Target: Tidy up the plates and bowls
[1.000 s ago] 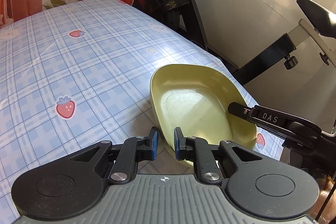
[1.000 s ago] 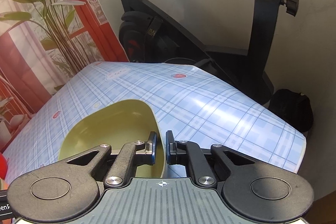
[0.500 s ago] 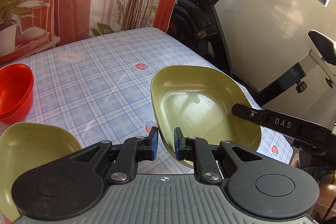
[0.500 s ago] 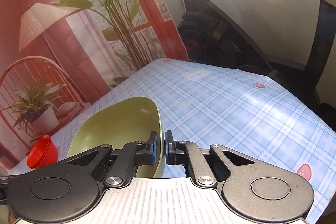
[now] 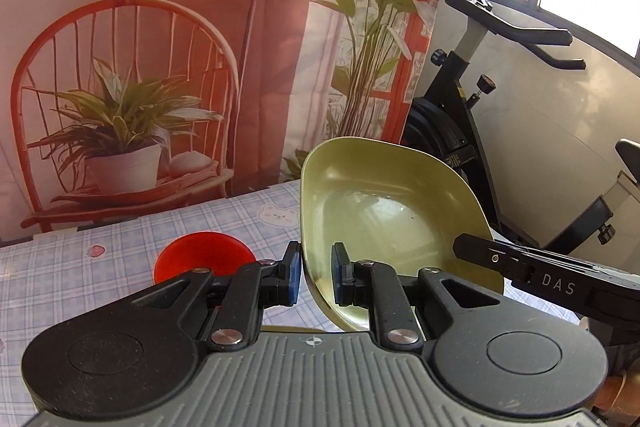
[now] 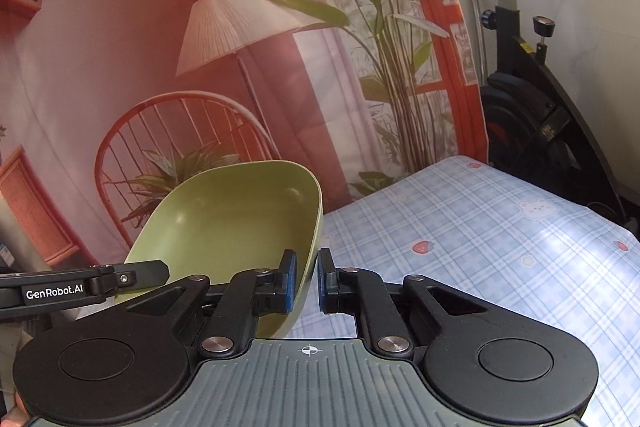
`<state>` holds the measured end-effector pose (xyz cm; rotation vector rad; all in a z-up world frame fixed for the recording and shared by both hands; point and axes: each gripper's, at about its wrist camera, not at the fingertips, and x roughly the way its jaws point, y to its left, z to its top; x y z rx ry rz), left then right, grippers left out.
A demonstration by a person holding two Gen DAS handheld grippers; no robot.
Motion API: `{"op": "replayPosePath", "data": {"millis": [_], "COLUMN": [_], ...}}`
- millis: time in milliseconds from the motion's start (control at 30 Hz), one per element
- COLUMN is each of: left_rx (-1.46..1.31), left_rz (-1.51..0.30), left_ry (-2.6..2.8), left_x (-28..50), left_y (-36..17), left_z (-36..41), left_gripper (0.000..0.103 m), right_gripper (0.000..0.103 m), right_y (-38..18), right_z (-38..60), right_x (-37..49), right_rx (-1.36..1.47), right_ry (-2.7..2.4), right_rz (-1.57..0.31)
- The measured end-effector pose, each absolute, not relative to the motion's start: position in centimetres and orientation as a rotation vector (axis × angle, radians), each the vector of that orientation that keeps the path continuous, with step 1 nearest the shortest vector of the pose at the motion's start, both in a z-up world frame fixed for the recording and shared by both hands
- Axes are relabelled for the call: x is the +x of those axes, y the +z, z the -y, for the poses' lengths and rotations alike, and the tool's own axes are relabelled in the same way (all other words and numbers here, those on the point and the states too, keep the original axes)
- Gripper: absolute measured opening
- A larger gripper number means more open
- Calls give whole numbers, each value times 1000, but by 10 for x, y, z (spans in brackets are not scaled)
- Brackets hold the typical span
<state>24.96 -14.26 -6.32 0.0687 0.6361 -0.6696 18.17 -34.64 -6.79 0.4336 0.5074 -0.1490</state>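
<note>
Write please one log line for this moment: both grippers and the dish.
left gripper: shut on green plate rim | right gripper: shut on opposite rim | plate: lifted, tilted | red bowl: on table

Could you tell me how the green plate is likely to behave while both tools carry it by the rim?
The green plate looks rigid, holding shape between left tool and right tool. Its glossy surface may slip in thin rim grips.

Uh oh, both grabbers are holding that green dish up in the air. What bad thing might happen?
The green dish is pinched only at its rim by the left gripper and right gripper; if either slips, it may tip and fall. Lowered carelessly, it might knock the red bowl.
</note>
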Motion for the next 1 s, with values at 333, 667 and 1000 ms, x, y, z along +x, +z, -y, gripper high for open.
{"op": "replayPosePath", "data": {"millis": [333,667,1000], "left_rx": [60,99,105], "left_rz": [-708,-802,-834], "left_ry": [-595,-627,-648], "left_x": [251,251,251], "left_y": [-88,-142,-173], "left_z": [80,69,83], "left_gripper": [17,17,17], "right_gripper": [9,9,9], "right_y": [-98,-138,-162], "right_z": [285,267,279], "right_x": [193,184,177], "right_rx": [481,440,452], "right_ry": [-73,-115,-159], "right_rz": [-587,-703,-760]}}
